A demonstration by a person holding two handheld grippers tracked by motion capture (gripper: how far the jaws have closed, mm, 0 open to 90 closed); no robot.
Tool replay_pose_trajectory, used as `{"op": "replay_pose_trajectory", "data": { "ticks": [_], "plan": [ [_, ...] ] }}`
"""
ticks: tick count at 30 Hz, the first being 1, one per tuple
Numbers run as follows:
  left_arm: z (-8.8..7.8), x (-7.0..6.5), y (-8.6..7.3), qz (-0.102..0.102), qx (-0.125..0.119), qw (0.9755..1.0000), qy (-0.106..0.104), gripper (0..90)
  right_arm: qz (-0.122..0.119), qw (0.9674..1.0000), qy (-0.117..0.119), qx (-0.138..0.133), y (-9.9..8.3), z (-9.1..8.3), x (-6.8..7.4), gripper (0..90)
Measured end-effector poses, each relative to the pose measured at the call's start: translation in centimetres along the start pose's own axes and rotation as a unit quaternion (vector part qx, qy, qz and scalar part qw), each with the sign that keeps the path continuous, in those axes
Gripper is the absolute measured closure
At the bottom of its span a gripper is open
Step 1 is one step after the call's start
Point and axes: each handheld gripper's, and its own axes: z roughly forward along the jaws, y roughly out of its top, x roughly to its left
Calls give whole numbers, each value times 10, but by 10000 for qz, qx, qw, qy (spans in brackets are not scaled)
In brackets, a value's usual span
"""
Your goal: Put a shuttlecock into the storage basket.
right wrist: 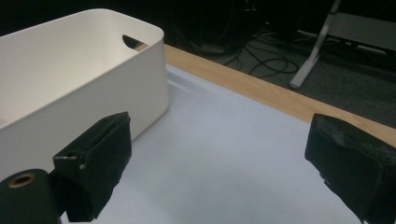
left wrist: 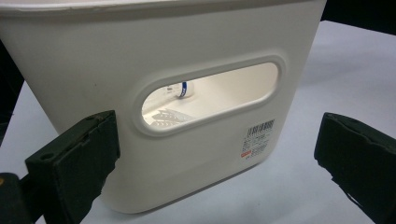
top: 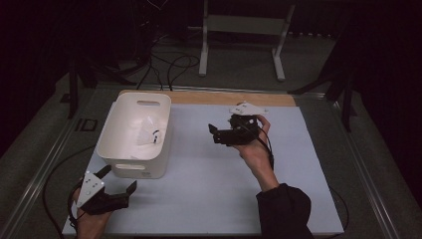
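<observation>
A white plastic bin [top: 115,130] with handle slots stands on the left part of the white table cover [top: 209,174]. Pale wrapped items [top: 150,132] lie inside it. My left gripper [top: 118,178] is open just in front of the bin's near end wall, nothing between its jaws. In the left gripper view that wall [left wrist: 93,60] is close, and a white item with a blue mark [left wrist: 183,89] shows through the slot. My right gripper [top: 214,134] hovers open mid-table, right of the bin, pointing left, and is empty. The right gripper view has the bin [right wrist: 70,74] at left.
A wooden strip [top: 234,98] runs along the table's far edge. Beyond it on the floor stand a white metal frame [top: 241,30] and loose cables [top: 169,64]. Dark stand legs [top: 74,84] flank the table. A barcode label [left wrist: 257,137] is on the bin's wall.
</observation>
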Motion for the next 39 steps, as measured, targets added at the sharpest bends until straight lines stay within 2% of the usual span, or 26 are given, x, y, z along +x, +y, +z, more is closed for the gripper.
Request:
{"op": "replay_pose_trajectory", "data": {
  "ticks": [21, 30, 33, 35, 39],
  "plan": [
    [1, 0, 0, -4, 18, 10000, 25, 10, 280, 9993, -248, -27, -41, -23, -29, 72],
    [1, 1, 0, -30, 0, 10000, 36, 11, 83, 9987, -480, 147, -65, -27, -32, 72],
    [1, 1, 0, -41, 0, 10000, 41, 10, 130, 9986, -491, 152, -72, -32, -34, 72],
    [1, 1, 0, -48, -7, 10000, 44, 11, 244, 9984, -483, 146, -76, -36, -36, 72],
    [0, 2, 0, -88, -33, 9999, 63, 11, 196, 9978, -604, 165, -87, -44, -39, 73]
  ]
}}
